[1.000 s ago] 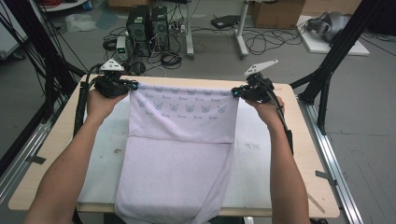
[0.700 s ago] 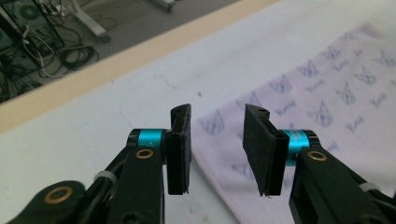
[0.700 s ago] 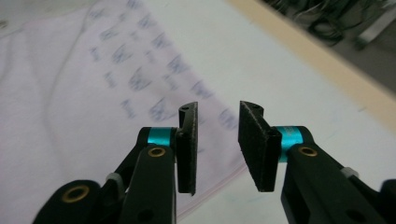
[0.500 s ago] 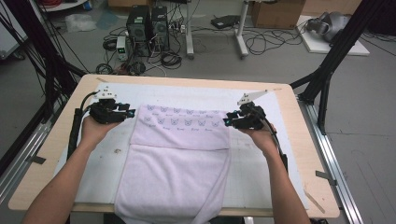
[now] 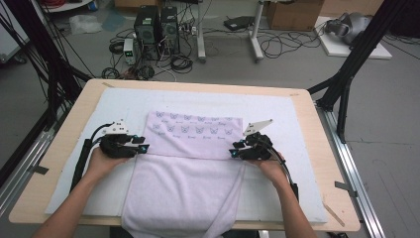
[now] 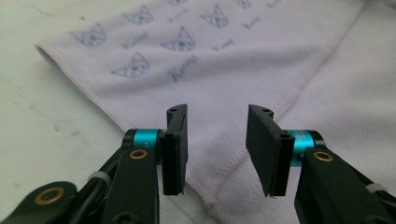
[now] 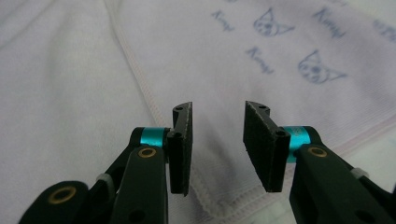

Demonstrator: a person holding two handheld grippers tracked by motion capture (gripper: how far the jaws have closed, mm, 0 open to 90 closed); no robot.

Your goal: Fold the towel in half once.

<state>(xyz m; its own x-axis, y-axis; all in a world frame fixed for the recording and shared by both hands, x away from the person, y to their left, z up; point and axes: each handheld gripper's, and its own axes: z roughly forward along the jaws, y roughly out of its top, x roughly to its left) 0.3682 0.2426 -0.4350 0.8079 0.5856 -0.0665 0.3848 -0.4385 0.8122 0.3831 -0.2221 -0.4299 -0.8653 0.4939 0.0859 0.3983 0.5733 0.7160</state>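
Wooden table (image 5: 64, 129), white mat (image 5: 297, 119) over it. Lilac towel (image 5: 193, 163) on the mat, printed end folded over, near edge overhanging. Left gripper (image 5: 142, 147) and right gripper (image 5: 233, 152): jaws just opened, apart, nothing gripped. Beyond: grey floor (image 5: 297, 64), computer towers (image 5: 156, 22), cables (image 5: 277, 44).

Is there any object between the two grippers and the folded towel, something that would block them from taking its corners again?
Nothing visible does. The left gripper and the right gripper sit at the corners of the towel, jaws just opened and apart, with only its hem lying below the gap. The white mat around it carries nothing else.
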